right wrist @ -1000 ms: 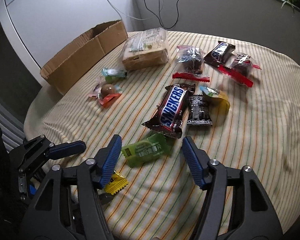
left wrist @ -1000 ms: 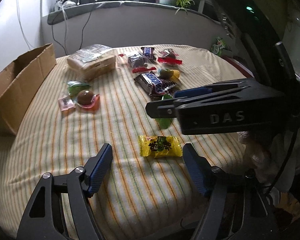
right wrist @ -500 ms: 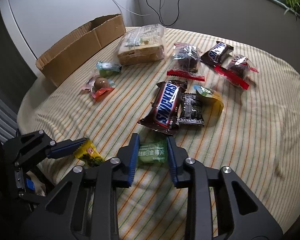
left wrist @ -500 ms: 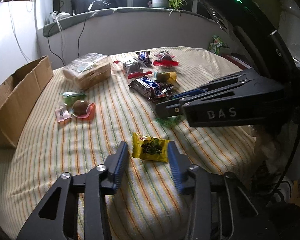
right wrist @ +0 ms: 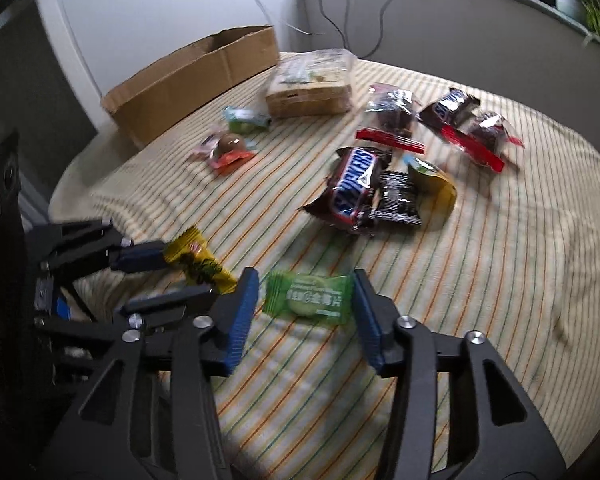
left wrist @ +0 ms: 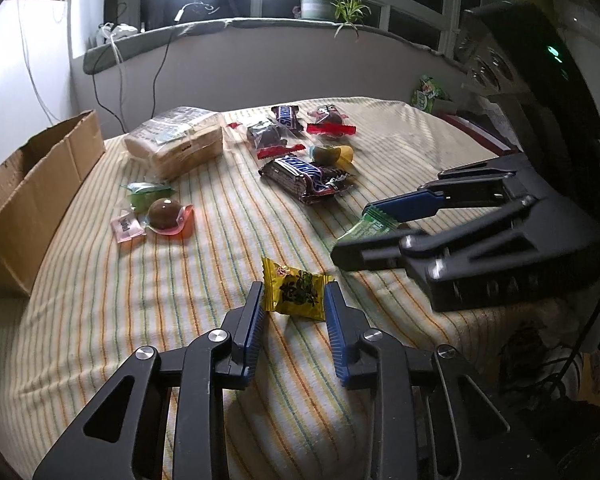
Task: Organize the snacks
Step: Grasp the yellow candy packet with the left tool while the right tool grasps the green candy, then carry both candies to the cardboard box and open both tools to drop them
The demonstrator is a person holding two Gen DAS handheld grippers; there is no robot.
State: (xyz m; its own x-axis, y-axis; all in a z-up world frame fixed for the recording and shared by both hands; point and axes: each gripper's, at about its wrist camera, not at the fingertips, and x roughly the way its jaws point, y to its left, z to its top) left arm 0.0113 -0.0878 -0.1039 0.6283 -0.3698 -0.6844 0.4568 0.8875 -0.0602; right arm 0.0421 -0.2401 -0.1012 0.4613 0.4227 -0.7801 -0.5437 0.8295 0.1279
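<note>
Left wrist view, from left to right: an open cardboard box (left wrist: pixel 28 196) stands at the left edge of the striped tablecloth (left wrist: pixel 220 248), its near wall touching the cloth. Just right of it lie a small pink sachet (left wrist: pixel 126 229), a green-wrapped sweet (left wrist: pixel 144 192) and a chocolate ball in a clear red-edged cup (left wrist: pixel 167 216), close together. Behind them sits a clear bag of sliced bread (left wrist: pixel 178 142). At the bottom centre the left gripper (left wrist: pixel 294 304) has just been closing, and its blue pads press both ends of a yellow candy packet (left wrist: pixel 296 290), which looks held just off the cloth. Further back, in the middle, a Snickers multipack (left wrist: pixel 300 172) lies flat, with a yellow jelly cup (left wrist: pixel 332 154) just behind it and two red-sealed brownie bags (left wrist: pixel 270 138) and a small Snickers bar (left wrist: pixel 286 116) beyond. On the right, the right gripper (left wrist: pixel 364 232) reaches in from the side with a green candy packet (left wrist: pixel 366 229) between its fingers. Right wrist view, same order: the yellow candy packet (right wrist: pixel 198 262) shows at the left in the other tool's grip, and the green candy packet (right wrist: pixel 310 298) lies on the cloth between the right gripper's (right wrist: pixel 304 300) pads. These jaws have just been opening; the left pad stands clear of the wrapper, the right pad is at its edge, so nothing is clamped. The Snickers multipack (right wrist: pixel 350 188) and a black wrapper (right wrist: pixel 398 198) lie beyond, the box (right wrist: pixel 196 80) far back left.
</note>
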